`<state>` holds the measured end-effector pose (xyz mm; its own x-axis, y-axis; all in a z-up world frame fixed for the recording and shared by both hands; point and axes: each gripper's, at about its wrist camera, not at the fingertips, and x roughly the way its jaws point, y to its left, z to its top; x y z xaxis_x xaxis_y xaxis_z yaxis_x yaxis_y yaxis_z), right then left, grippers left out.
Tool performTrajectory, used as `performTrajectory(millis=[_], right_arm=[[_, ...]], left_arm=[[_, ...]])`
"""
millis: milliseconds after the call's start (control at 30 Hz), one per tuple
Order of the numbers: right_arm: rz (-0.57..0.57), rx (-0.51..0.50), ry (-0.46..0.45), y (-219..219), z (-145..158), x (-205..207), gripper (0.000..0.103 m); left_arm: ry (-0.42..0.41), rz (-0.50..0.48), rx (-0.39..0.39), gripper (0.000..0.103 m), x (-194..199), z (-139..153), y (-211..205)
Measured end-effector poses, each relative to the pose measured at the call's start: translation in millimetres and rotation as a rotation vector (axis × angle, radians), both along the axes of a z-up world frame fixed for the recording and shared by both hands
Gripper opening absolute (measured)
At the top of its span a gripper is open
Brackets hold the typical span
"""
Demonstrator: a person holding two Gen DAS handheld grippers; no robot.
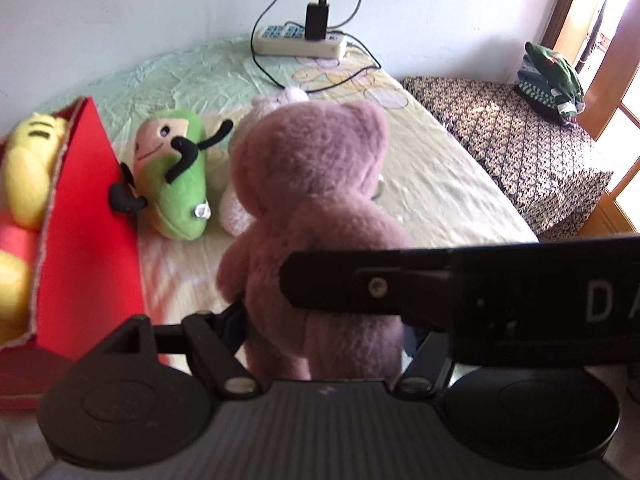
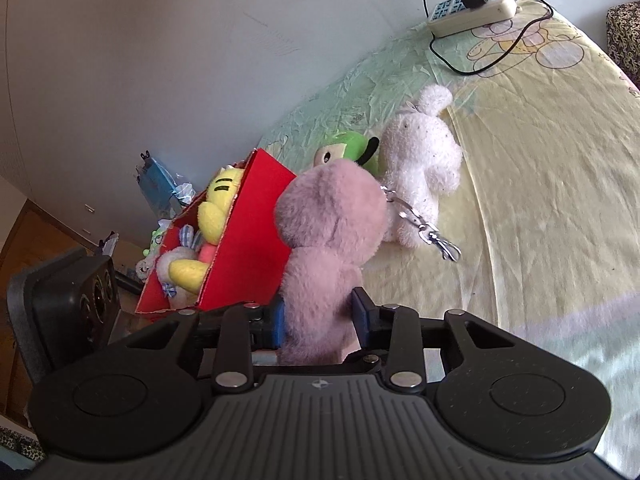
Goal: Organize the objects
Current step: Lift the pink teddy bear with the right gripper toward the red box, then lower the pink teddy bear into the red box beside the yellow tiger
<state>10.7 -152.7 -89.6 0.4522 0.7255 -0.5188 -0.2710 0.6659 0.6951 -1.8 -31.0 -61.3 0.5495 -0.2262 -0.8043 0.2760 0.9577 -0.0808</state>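
Note:
A pink plush bear (image 1: 308,200) hangs upright above the bed, and both grippers grip its lower body. My left gripper (image 1: 320,320) is shut on it; only the left finger (image 1: 234,314) shows. The right gripper's black body (image 1: 500,296) crosses in front of the bear and hides the other finger. In the right wrist view the right gripper (image 2: 320,312) squeezes the same bear (image 2: 332,216) between blue pads (image 2: 362,310). A metal clip chain (image 2: 424,228) dangles from the bear. The red box (image 1: 88,208) (image 2: 248,248) stands to the left and holds a yellow plush (image 1: 28,168) (image 2: 220,204) among other toys.
A green plush (image 1: 176,176) (image 2: 352,144) leans on the box, with a white plush (image 1: 236,208) (image 2: 420,168) beside it on the sheet. A power strip (image 1: 300,42) (image 2: 472,12) with cables lies by the wall. A patterned bench (image 1: 500,140) carries folded clothes (image 1: 552,80).

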Motion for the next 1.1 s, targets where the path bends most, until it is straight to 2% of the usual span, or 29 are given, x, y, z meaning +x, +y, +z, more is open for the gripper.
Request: performTrajectory(millis=[300, 600, 867, 1100], right_arm=[[0.066, 0.034, -0.076, 12.6, 23.1, -19.1, 0.036], [0.110, 0.054, -0.170, 46.6, 56.7, -29.1, 0.036], [0.103, 0.090, -0.221, 98.9, 83.2, -21.5, 0.036], [0.095, 0.097, -0.272, 156.6, 95.7, -10.0, 0.036]], left_arm=[[-0.081, 0.073, -0.015, 0.069, -30.8, 32.3, 19.6], [-0.186, 0.114, -0.048, 0.069, -45.9, 73.0, 60.1], [-0.255, 0.111, -0.071, 0.069, -46.6, 105.5, 126.5], [-0.293, 0.110, -0.072, 0.069, -35.1, 122.7, 190.0]])
